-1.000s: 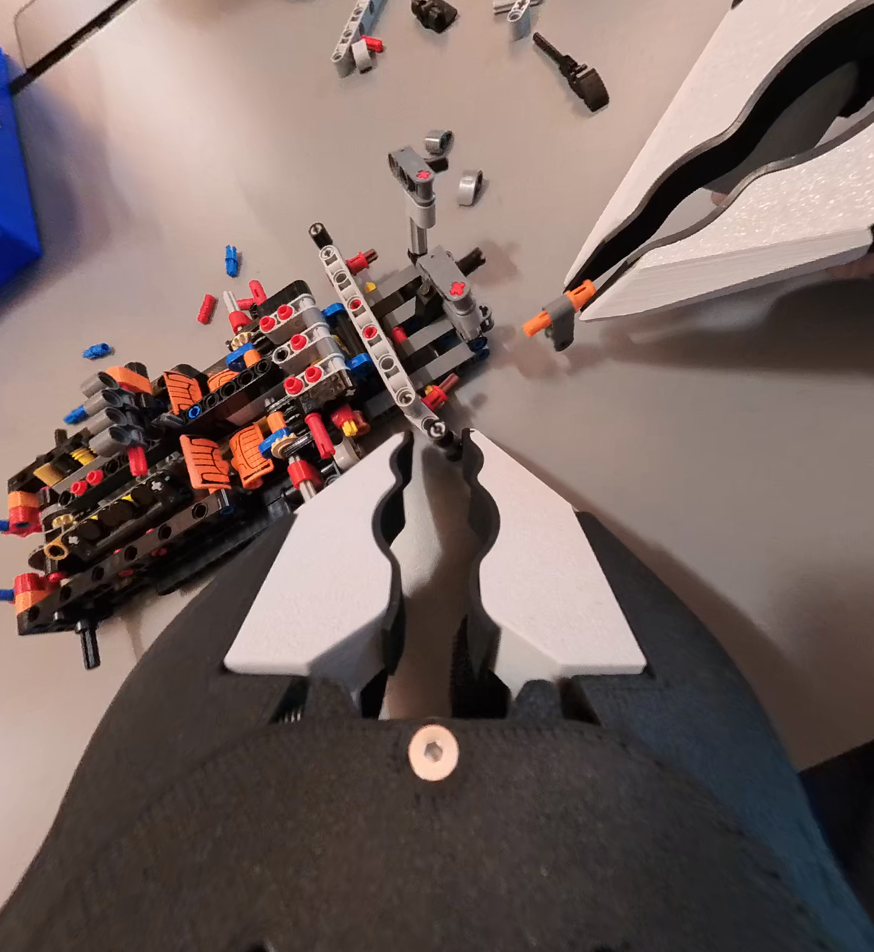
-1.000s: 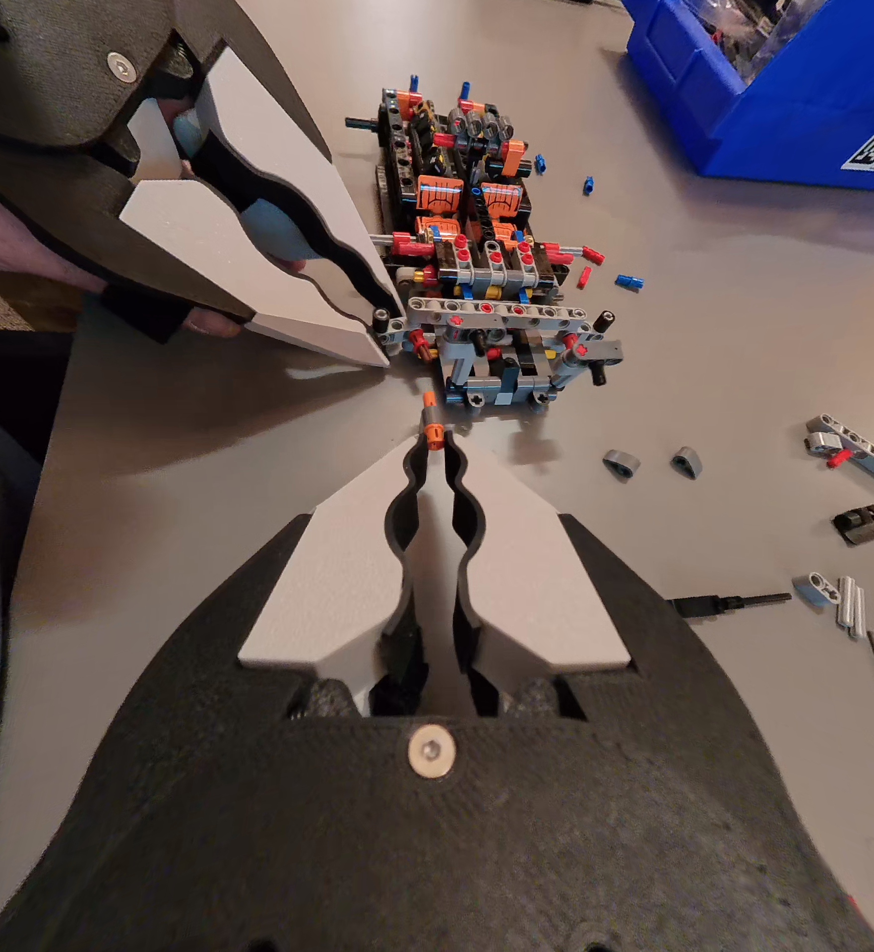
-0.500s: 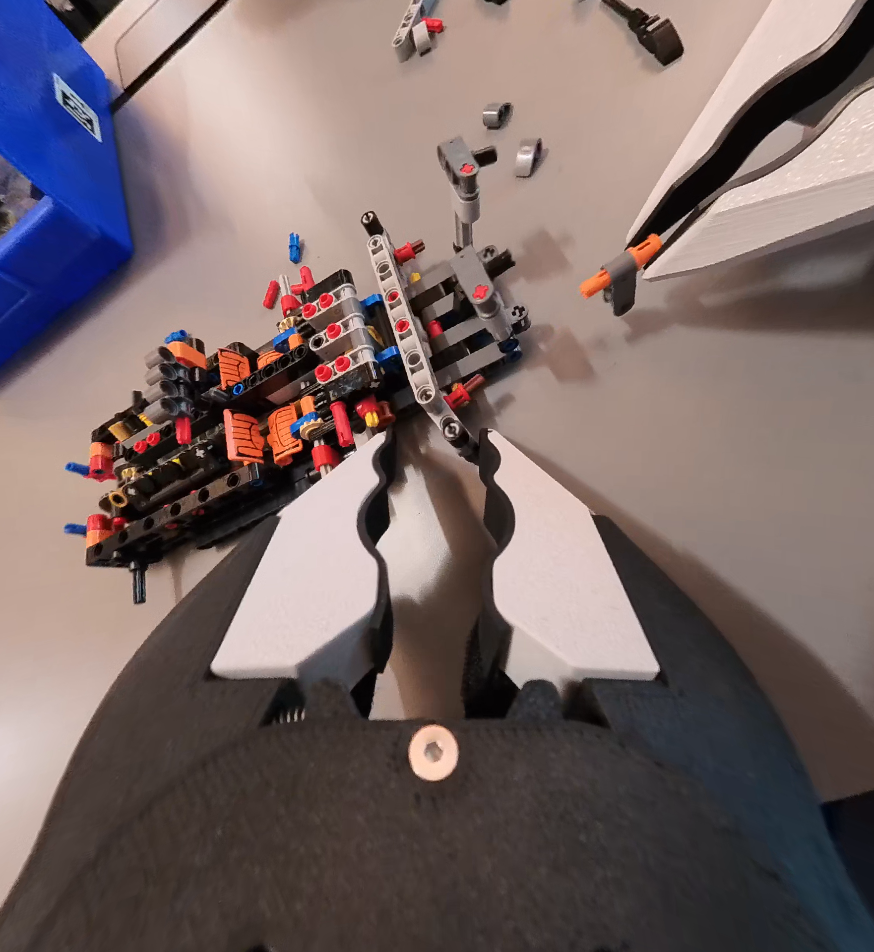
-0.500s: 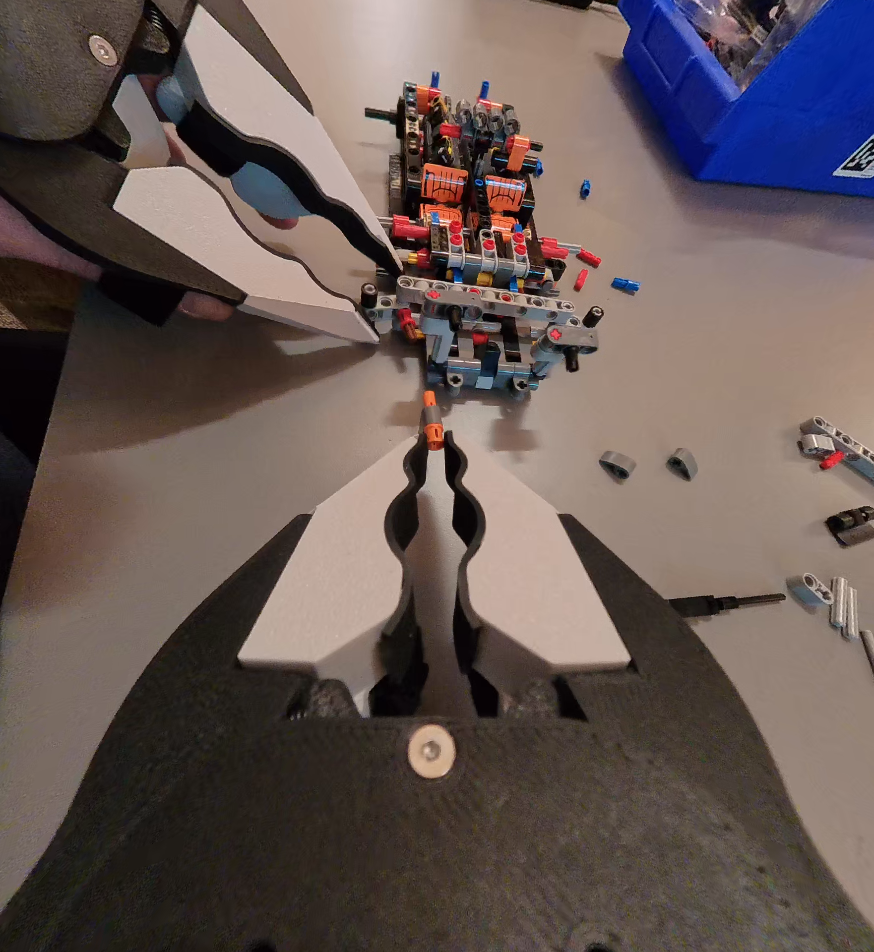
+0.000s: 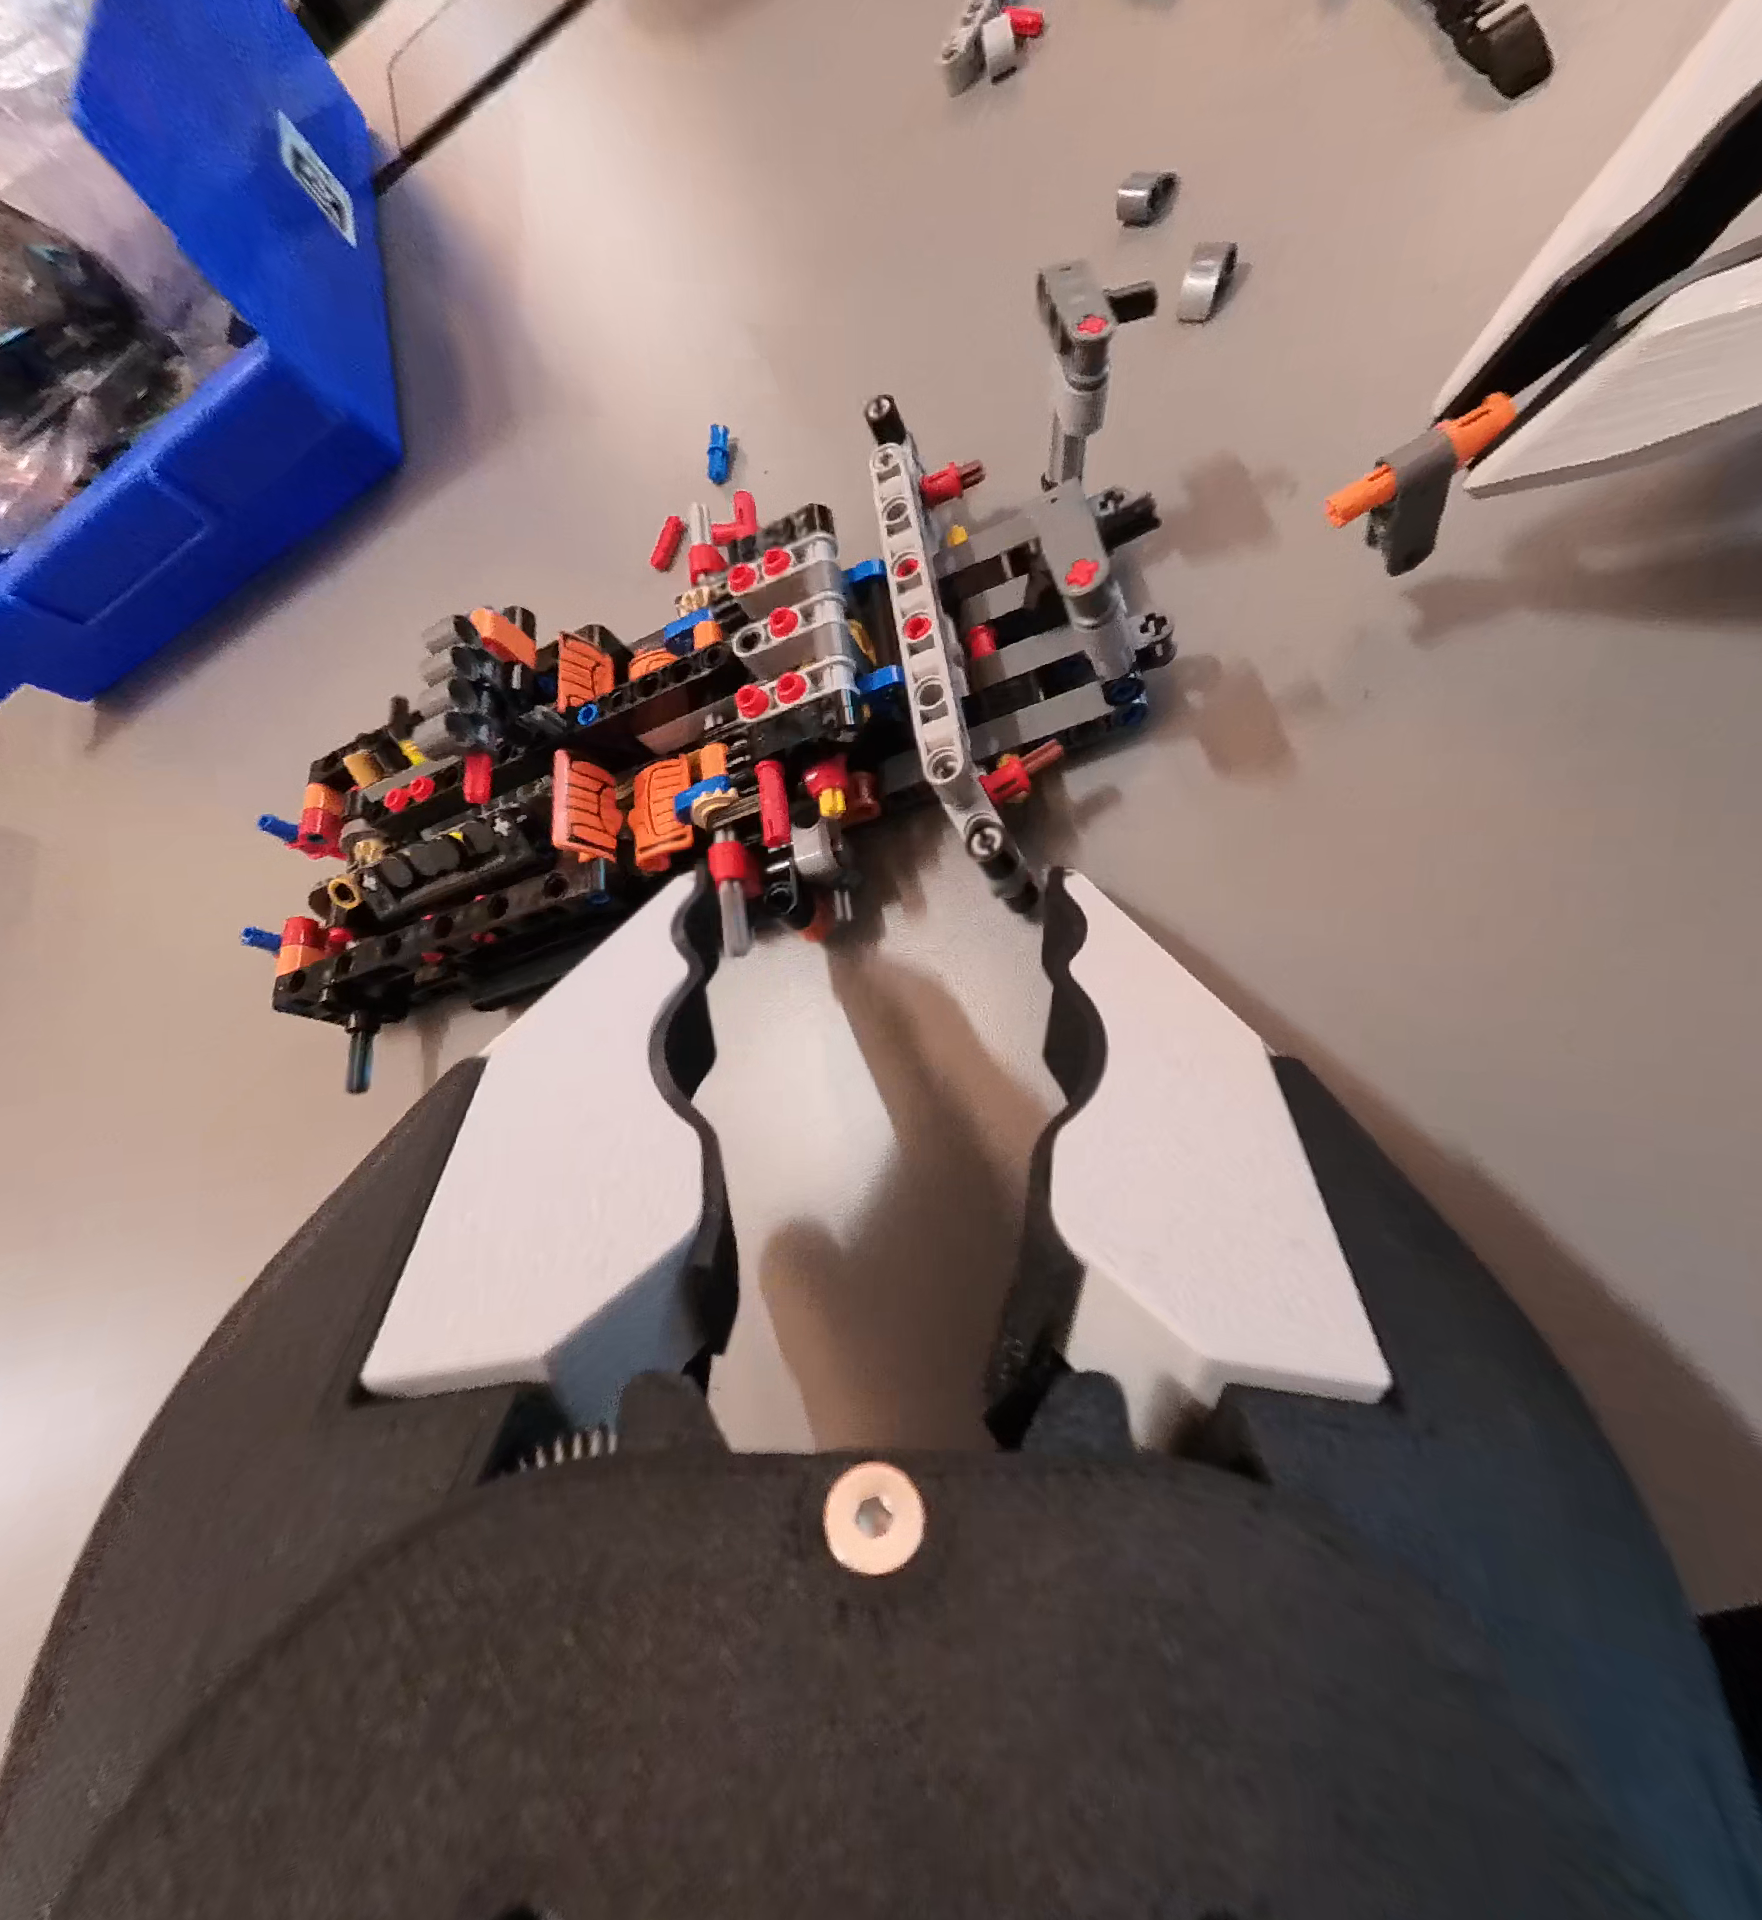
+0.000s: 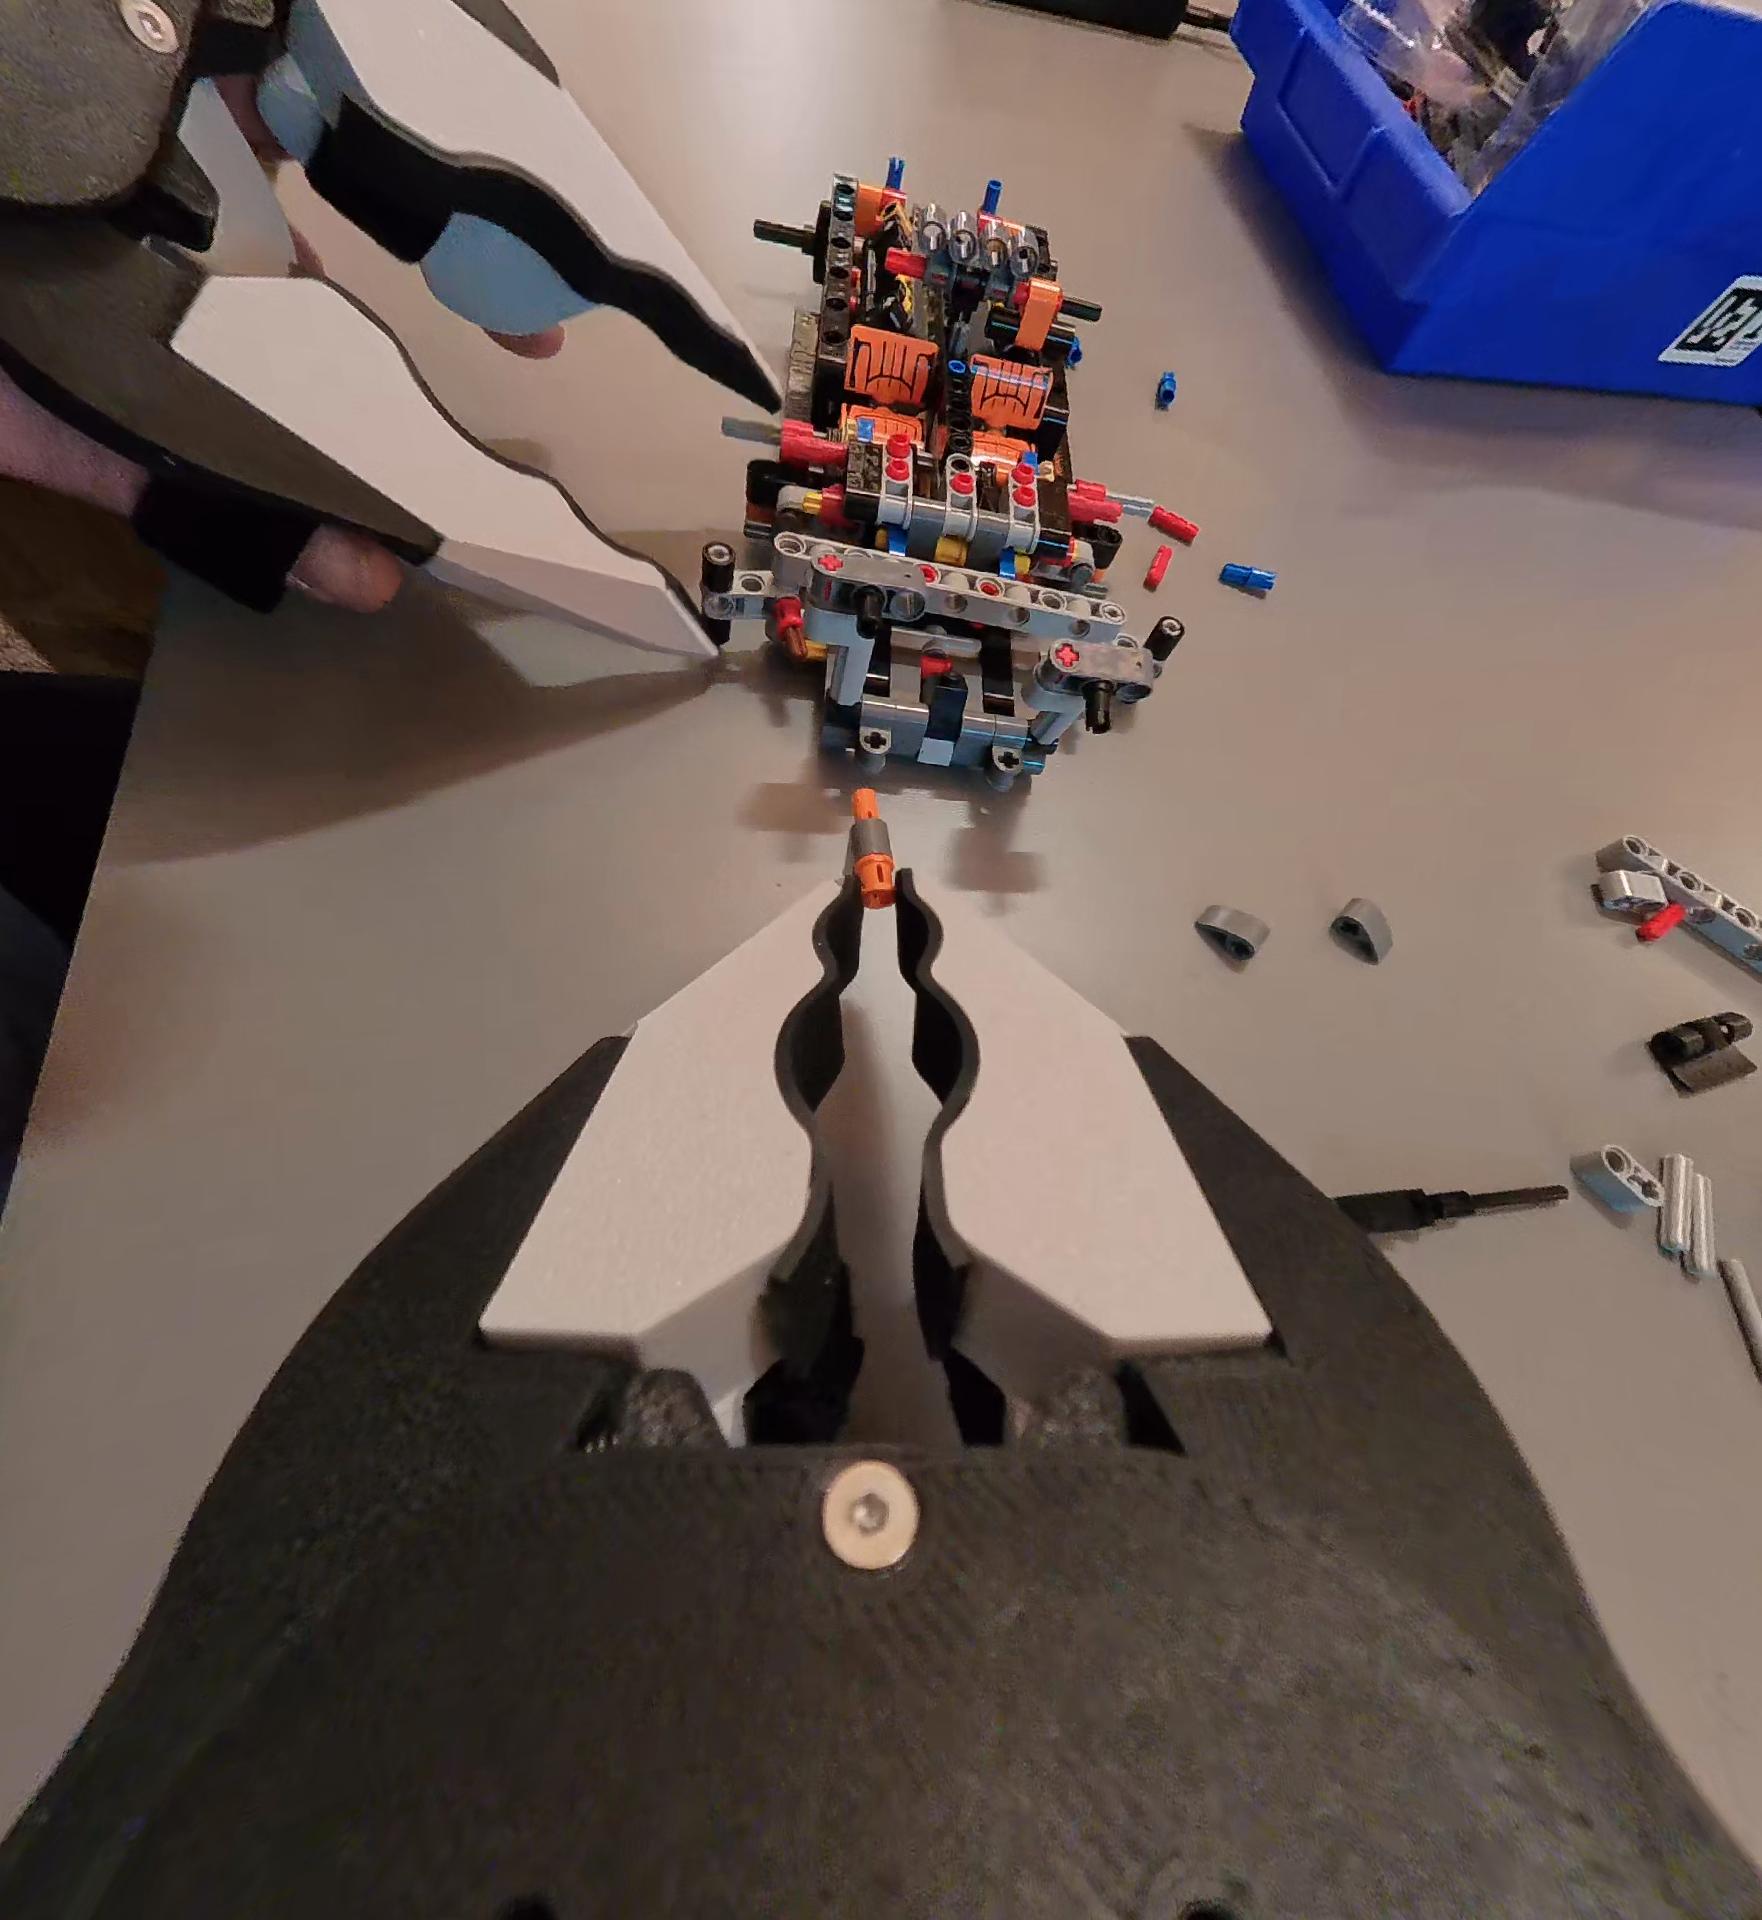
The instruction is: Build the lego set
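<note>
The part-built lego model [image 5: 700, 707], black with orange, red and grey pieces, lies on the grey table; it also shows in the right wrist view [image 6: 944, 468]. My left gripper [image 5: 877, 894] is open wide and empty, its tips against the model's near side, one beside the end of the long grey beam [image 5: 924, 634]. It also shows in the right wrist view [image 6: 742, 525]. My right gripper [image 6: 872, 894] is shut on a small orange and grey pin piece [image 6: 869, 847], held just short of the model's grey end. That piece also shows in the left wrist view [image 5: 1407, 499].
A blue bin [image 6: 1583, 208] with bagged parts stands beyond the model. Loose parts lie to the right: two small grey pieces [image 6: 1232, 930], a long grey beam [image 6: 1729, 925], a black axle [image 6: 1448, 1205], grey rods. Small red and blue pins [image 6: 1246, 577] lie by the model.
My left gripper has opened from a narrow gap at the beam's end to a wide gap. My right gripper still holds the pin piece, little moved.
</note>
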`<state>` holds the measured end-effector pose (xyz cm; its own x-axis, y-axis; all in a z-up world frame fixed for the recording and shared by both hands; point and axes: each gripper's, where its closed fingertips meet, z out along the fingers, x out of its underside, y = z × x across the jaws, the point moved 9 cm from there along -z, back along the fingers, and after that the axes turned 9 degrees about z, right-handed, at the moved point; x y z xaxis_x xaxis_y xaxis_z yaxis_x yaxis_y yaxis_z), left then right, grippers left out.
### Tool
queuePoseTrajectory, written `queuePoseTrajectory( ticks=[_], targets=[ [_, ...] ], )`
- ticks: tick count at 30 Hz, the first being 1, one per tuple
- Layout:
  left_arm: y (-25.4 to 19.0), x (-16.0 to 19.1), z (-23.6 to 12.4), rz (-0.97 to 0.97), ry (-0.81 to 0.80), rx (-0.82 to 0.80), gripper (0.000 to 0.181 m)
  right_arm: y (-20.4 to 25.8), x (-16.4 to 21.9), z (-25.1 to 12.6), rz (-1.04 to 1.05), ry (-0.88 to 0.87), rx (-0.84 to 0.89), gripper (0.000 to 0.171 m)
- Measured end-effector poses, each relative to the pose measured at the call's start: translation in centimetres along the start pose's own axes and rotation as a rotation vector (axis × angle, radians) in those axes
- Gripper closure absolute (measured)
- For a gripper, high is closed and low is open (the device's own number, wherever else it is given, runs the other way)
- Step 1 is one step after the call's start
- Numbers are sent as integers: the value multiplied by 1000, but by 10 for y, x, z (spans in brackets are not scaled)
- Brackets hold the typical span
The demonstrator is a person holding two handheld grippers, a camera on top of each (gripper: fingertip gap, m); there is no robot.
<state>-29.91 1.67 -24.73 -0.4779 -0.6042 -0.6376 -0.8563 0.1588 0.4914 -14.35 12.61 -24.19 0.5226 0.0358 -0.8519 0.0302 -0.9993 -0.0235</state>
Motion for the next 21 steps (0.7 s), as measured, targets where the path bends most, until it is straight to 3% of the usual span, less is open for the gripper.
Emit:
queuePoseTrajectory(
  ticks=[8, 21],
  targets=[
    [6, 2, 2, 32, -23, 3, 113, -3, -1, -1, 12, -16, 12, 167],
    [17, 7, 10, 17, -27, 147, 125, -3, 0, 2, -2, 8, 21, 167]
  ],
)
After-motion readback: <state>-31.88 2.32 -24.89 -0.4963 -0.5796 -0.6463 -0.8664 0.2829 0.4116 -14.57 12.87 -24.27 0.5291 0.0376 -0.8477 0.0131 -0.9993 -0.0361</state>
